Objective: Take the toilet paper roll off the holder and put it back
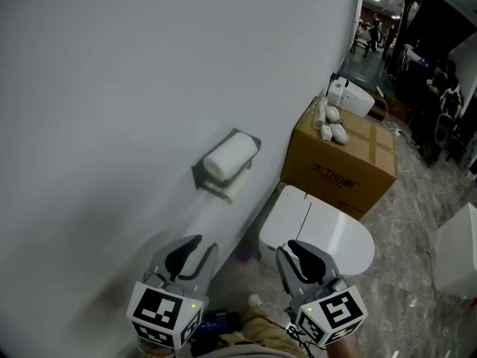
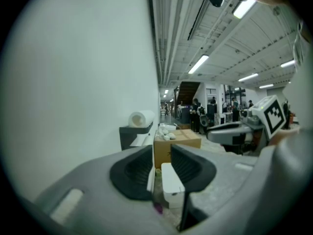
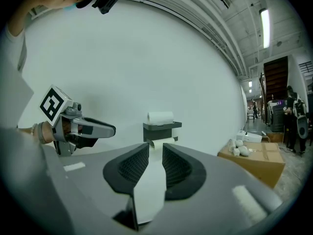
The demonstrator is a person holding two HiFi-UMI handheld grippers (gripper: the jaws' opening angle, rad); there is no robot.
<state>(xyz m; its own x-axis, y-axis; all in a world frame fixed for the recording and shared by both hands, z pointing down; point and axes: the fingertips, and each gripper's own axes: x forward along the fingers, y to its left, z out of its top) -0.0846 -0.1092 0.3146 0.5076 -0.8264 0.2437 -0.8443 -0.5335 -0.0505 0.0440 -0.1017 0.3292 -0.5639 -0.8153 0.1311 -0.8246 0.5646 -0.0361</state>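
**Head view.** Left gripper (image 1: 203,246) and right gripper (image 1: 297,250) fill the lower edge, side by side and apart from each other, each with its marker cube toward the camera. Both stand released, jaws parted and empty. Ahead of them the toilet paper roll (image 1: 229,157) lies on the dark holder (image 1: 211,185) fixed to the white wall (image 1: 112,80), with a loose sheet hanging below. A white toilet (image 1: 328,233) stands under the right gripper, close to the wall. Beyond it is a cardboard box (image 1: 339,166) with small white items (image 1: 329,123) on top. Open marble floor (image 1: 417,274) extends to the right.

**Left gripper view.** Its pads (image 2: 134,170) frame a clear gap. The roll (image 2: 141,118) sits up and left of that gap, on the holder's top shelf. The box and the toilet lie straight ahead through the gap. The right gripper reaches in from the right edge, and the wall closes off the left side.

**Right gripper view.** Its jaws stand slightly apart with nothing held. The roll (image 3: 160,117) and holder (image 3: 161,130) line up just above the gap. The left gripper points in from the left, short of the holder. The box lies low on the right, well clear.
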